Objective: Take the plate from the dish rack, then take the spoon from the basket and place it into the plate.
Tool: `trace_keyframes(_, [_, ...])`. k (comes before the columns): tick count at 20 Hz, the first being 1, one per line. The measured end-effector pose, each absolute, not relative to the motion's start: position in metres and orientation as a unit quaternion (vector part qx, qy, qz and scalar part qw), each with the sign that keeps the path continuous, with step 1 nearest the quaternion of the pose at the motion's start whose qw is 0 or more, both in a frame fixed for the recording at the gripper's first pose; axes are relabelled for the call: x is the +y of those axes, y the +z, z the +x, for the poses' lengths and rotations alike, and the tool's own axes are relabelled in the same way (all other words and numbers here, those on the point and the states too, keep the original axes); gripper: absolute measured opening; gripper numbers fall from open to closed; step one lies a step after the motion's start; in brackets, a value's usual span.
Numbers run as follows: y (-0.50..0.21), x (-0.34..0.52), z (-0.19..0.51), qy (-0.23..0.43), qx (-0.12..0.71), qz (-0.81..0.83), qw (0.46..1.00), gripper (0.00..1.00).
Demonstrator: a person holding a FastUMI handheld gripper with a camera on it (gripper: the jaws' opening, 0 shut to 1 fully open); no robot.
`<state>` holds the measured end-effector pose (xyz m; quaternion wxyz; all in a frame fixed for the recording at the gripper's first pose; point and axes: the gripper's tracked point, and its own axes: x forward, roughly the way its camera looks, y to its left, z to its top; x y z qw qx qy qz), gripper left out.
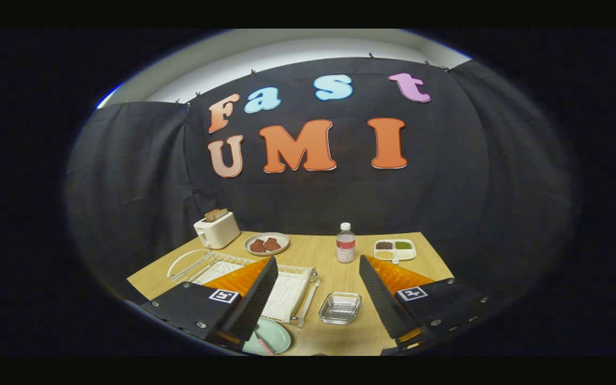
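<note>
Between the two fingers of the tongs (316, 299), which stand spread wide apart and pinch nothing, lies a stretch of pale wooden counter (335, 270). Just ahead of the gap, nearer the right finger at about 5 o'clock from the counter's middle, sits a small square clear glass dish (340, 308), empty as far as can be told. At 7 o'clock, partly hidden behind the left finger, a white wire dish rack (286, 289) rests flat on the counter, with a curved white handle or hoop at its far left end. Nearest of all, at about 6 o'clock and just beside the tip of the left finger, lies a round pale green plate (276, 337); a slim pinkish spoon (263, 342) lies in it, its shape only partly visible past the finger.

Beyond the fingers, along the far edge of the counter, stand four things. At 10 o'clock is a cream-white toaster (217, 230) with slices of toast poking up from its slots. Beside it at 11 o'clock is a round beige plate (267, 244) holding two dark reddish pieces of food. At 12 o'clock stands an upright clear plastic bottle with a white cap (345, 243). At 1 o'clock lies a white divided tray (394, 249) with dark, green and pale fillings in separate compartments.
</note>
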<state>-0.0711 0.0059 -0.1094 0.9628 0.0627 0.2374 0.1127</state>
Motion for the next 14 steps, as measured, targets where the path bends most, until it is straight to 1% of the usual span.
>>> trace_keyframes(2, [-0.089,0.006,-0.052,0.104,0.211,0.064,0.97,0.94])
trace_keyframes(5, [-0.068,0.008,-0.044,0.102,0.197,0.056,0.973,0.97])
trace_keyframes(9, [-0.041,0.011,-0.035,0.098,0.18,0.051,0.977,0.97])
trace_keyframes(14, [-0.024,0.002,-0.03,0.079,0.162,0.023,0.983,0.97])
